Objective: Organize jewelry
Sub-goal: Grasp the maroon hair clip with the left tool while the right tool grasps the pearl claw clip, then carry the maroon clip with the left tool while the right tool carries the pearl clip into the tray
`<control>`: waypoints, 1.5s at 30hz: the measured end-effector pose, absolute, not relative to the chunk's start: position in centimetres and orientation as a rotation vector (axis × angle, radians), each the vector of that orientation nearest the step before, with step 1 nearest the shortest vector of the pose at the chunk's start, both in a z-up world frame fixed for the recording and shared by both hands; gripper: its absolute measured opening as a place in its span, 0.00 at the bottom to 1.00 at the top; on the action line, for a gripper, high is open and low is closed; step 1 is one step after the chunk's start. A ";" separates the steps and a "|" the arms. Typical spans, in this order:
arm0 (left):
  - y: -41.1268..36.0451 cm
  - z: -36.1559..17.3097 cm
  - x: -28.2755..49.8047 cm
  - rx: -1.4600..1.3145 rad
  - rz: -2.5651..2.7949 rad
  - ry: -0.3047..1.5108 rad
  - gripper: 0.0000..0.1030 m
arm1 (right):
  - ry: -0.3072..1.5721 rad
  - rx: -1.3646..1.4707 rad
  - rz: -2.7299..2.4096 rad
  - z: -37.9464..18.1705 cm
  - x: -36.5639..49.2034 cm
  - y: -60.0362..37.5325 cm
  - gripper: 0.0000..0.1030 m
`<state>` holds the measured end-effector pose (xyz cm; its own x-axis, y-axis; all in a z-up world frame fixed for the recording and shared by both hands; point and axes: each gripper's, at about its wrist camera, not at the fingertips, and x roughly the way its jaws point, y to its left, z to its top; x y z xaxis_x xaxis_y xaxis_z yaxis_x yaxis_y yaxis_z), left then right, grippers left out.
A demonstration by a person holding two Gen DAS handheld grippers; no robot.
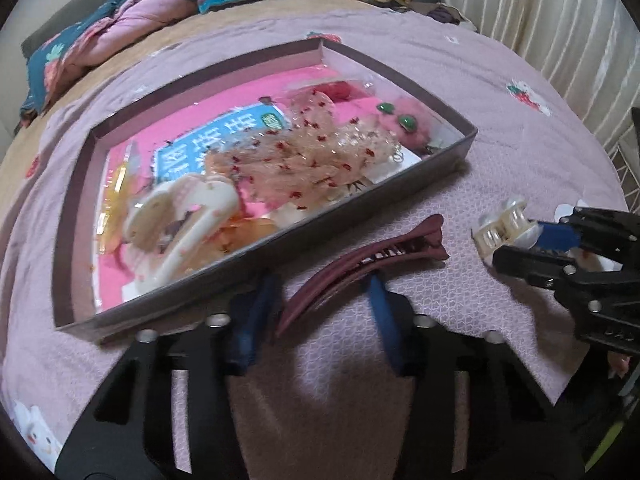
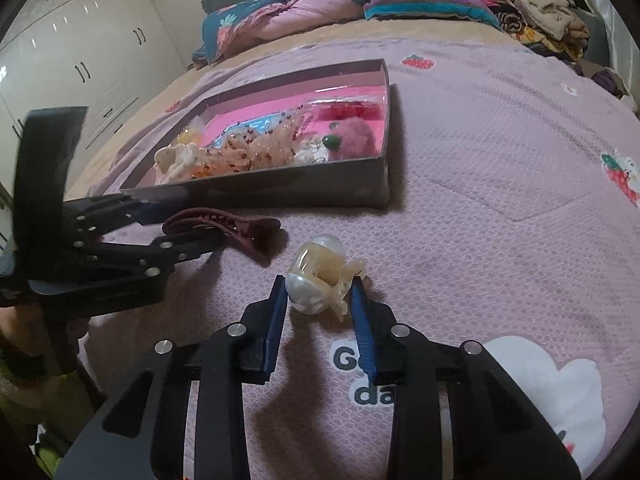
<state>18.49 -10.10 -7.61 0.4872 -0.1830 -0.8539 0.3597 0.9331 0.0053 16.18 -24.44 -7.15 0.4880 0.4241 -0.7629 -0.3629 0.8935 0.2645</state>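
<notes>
A dark red hair claw clip (image 1: 360,264) lies on the pink bedspread, in front of a shallow grey box (image 1: 404,190) that holds hair clips and accessories. My left gripper (image 1: 320,292) is open, its blue-padded fingers on either side of the red clip's near end. In the right wrist view the red clip (image 2: 224,222) lies between the left gripper's fingers (image 2: 188,228). A small pearly cream claw clip (image 2: 320,280) sits between the open fingers of my right gripper (image 2: 320,300); whether the pads touch it is unclear. It also shows in the left wrist view (image 1: 502,230).
The box (image 2: 304,192) contains a white claw clip (image 1: 188,220), a pink beaded piece (image 1: 304,152) and a pink fuzzy item (image 1: 404,120). Pillows (image 2: 280,12) and piled clothes (image 2: 532,0) lie at the bed's far end. White wardrobes (image 2: 72,52) stand at the left.
</notes>
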 end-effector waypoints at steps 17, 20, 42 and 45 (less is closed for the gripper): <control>-9.0 -4.2 16.1 0.089 -0.419 0.944 0.03 | 0.888 0.099 0.476 -4.6 15.2 -25.6 0.21; -7.9 -2.8 15.6 0.065 -0.398 0.905 0.02 | 0.874 0.089 0.479 -4.0 15.0 -25.4 0.21; -0.7 4.3 17.9 -0.087 -0.266 0.755 0.02 | 0.776 0.035 0.523 1.1 18.3 -22.0 0.21; 0.2 4.6 18.8 -0.109 -0.245 0.747 0.02 | 0.778 0.035 0.522 1.3 19.6 -21.6 0.21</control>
<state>18.84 0.22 4.60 0.7071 -0.2592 -0.6579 0.1816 0.9658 -0.1852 19.63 -21.64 1.29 0.5922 0.4613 -0.6607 -0.4358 0.8730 0.2189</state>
